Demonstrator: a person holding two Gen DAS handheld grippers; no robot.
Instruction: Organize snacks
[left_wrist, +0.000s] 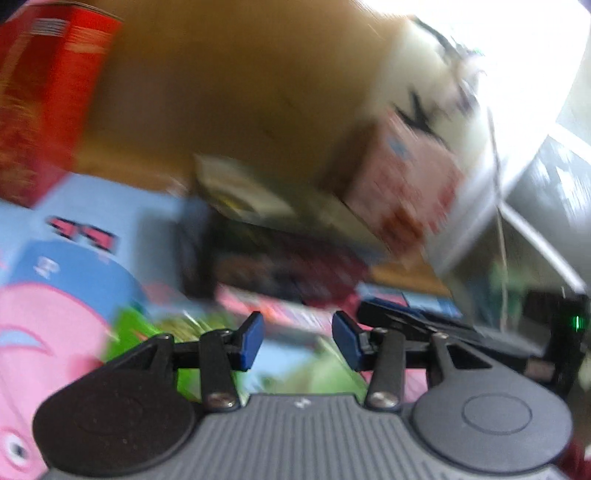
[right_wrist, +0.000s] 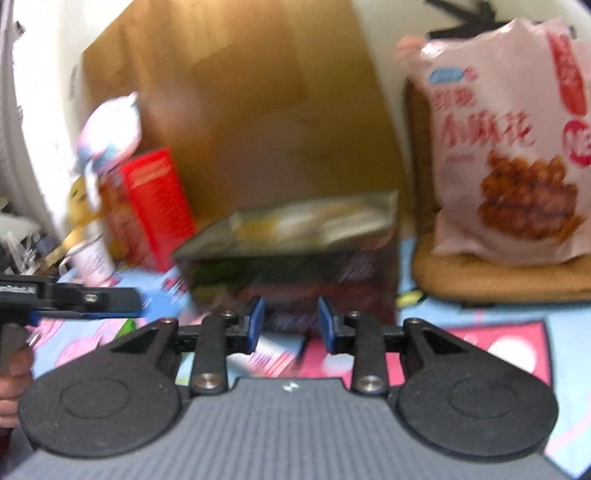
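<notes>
Against the tall brown cardboard box (right_wrist: 236, 110) at the far edge of the cartoon-printed sheet (right_wrist: 569, 369), a red carton (right_wrist: 155, 206) and flat snack packets (right_wrist: 295, 236) are gathered, seemingly for tidy stacking. Both the left claw (left_wrist: 297, 341) and right claw (right_wrist: 290, 325) are held narrowly parted and empty.
</notes>
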